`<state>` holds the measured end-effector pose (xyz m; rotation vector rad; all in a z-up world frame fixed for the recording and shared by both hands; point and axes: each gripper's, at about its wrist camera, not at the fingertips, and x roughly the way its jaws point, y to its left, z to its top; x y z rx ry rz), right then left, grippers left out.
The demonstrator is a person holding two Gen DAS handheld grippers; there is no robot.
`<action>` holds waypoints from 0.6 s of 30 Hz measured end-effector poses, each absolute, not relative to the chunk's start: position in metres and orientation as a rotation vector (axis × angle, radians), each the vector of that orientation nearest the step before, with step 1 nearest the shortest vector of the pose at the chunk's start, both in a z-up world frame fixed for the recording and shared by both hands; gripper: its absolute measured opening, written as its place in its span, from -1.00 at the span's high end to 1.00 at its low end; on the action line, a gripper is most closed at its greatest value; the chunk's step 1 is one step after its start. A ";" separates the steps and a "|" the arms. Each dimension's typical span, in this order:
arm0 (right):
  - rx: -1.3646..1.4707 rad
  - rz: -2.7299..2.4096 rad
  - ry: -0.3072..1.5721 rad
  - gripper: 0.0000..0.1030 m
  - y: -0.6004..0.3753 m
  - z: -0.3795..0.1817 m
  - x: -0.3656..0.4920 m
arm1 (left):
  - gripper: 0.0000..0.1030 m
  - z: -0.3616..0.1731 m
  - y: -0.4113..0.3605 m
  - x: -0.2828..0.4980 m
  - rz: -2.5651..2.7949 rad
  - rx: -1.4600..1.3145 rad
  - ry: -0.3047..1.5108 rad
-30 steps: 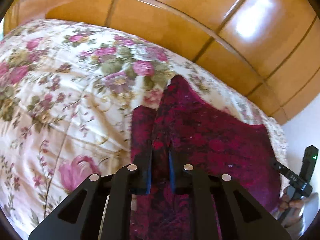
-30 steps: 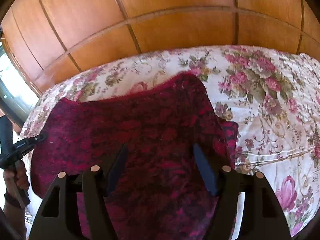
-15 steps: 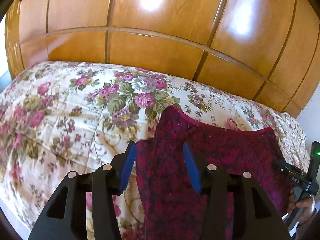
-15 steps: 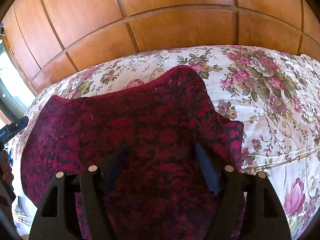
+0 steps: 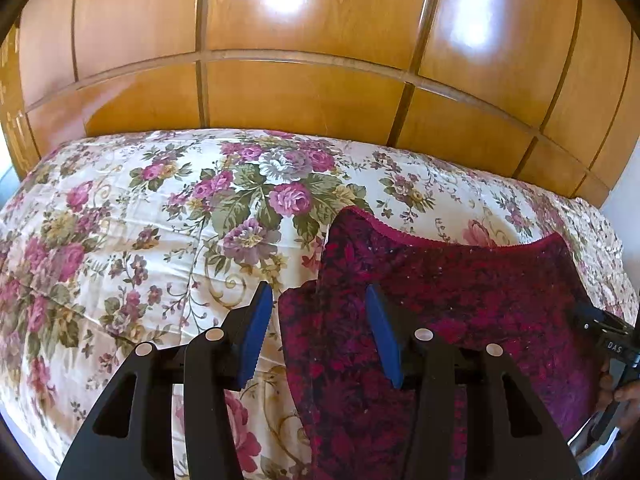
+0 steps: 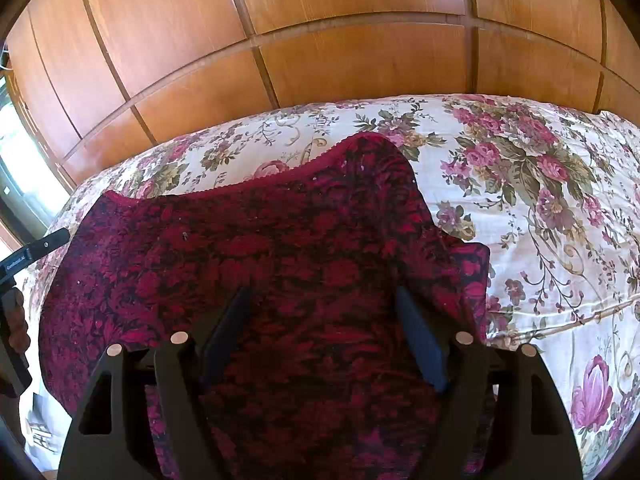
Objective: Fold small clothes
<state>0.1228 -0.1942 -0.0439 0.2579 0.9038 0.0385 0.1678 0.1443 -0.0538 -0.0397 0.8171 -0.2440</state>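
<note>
A dark red patterned garment [image 5: 460, 304] lies folded on a floral bedspread [image 5: 140, 240]; it also fills the middle of the right wrist view [image 6: 280, 256]. My left gripper [image 5: 318, 300] is open and empty, raised above the garment's left edge, where a lower layer sticks out. My right gripper [image 6: 324, 300] is open and empty above the garment's middle. The other hand-held gripper shows at the right edge of the left wrist view [image 5: 612, 344] and at the left edge of the right wrist view [image 6: 24, 256].
A wooden panelled headboard [image 5: 300, 92] rises behind the bed, also in the right wrist view [image 6: 360, 60]. The floral bedspread [image 6: 540, 208] stretches to the right of the garment there. A bright window [image 6: 12, 148] is at the far left.
My left gripper has let go of the garment, opened, and lifted back from it. The garment now lies flat. My right gripper stayed open and drew back slightly.
</note>
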 end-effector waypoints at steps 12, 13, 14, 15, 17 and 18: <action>0.258 0.028 0.911 -0.50 -0.193 -0.044 0.123 | 0.08 -0.071 0.139 0.187 -0.296 -0.031 0.883; 0.258 0.028 0.911 -0.50 -0.193 -0.044 0.123 | 0.19 -0.075 0.139 0.191 -0.309 -0.045 0.902; 0.256 0.029 0.911 -0.50 -0.193 -0.044 0.123 | 0.27 -0.079 0.140 0.195 -0.323 -0.062 0.921; 0.257 0.029 0.912 -0.51 -0.193 -0.044 0.123 | 0.38 -0.081 0.140 0.198 -0.335 -0.078 0.936; 0.257 0.028 0.914 -0.51 -0.193 -0.044 0.123 | 0.66 -0.085 0.142 0.206 -0.369 -0.128 0.959; 0.257 0.027 0.915 -0.51 -0.193 -0.044 0.123 | 0.75 -0.086 0.143 0.208 -0.375 -0.144 0.961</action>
